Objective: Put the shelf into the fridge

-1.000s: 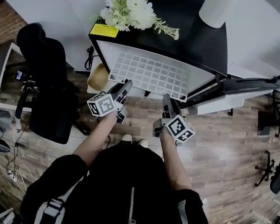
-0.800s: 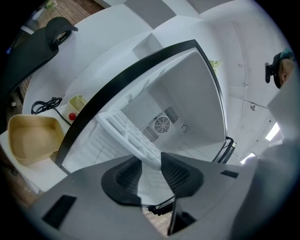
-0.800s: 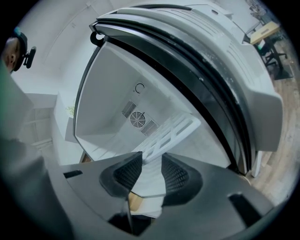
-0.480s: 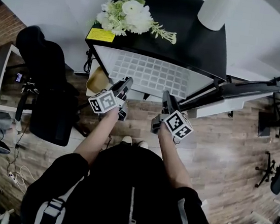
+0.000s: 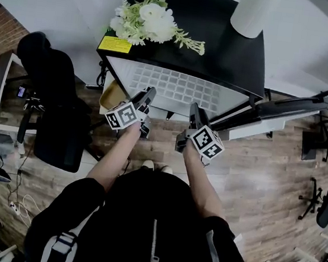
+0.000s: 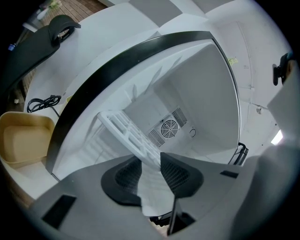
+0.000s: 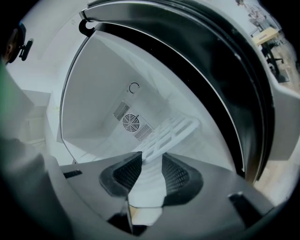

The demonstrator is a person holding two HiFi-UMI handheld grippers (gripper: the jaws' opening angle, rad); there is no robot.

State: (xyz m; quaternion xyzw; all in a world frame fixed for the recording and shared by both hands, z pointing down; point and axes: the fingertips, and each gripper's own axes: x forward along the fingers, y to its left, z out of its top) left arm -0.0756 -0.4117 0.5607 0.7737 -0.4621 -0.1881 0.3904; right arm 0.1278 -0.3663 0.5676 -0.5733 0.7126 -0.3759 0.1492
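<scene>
step: insertion under way. You hold the shelf (image 5: pixel 175 88) by its near edge at the mouth of the fridge (image 5: pixel 223 42), dead ahead at 12 o'clock. By my read it's partway in.
shelf: white grid panel, far end aimed at the fan (image 6: pixel 169 127) on the back wall. Can't tell whether its side edges sit on any support yet.
left gripper (image 6: pixel 150 164): jaws set wide and clamped on the shelf's near edge; they've just been closing, with the panel between the pads.
right gripper (image 7: pixel 151 161): same wide setting, pads on the shelf's near edge, holding.
next: push toward 12 o'clock, both hands together so the panel doesn't skew. Let go only once it's carried inside.
risk: one hand leading jams a corner against a side wall. The grip is only on the edge, so the panel can pivot.
door (image 5: pixel 281 104): swung open out at 2 o'clock, clear of your path.
on top: flowers (image 5: pixel 151 21) at 11 o'clock on the fridge lid, yellow label (image 5: pixel 115 44) below them. Don't bump the cabinet.
around: black chair (image 5: pixel 54 101) at 9 o'clock, tan bin (image 6: pixel 23 140) and cable (image 6: pixel 42 102) at 10 o'clock beside the fridge. None of them blocks the opening.
</scene>
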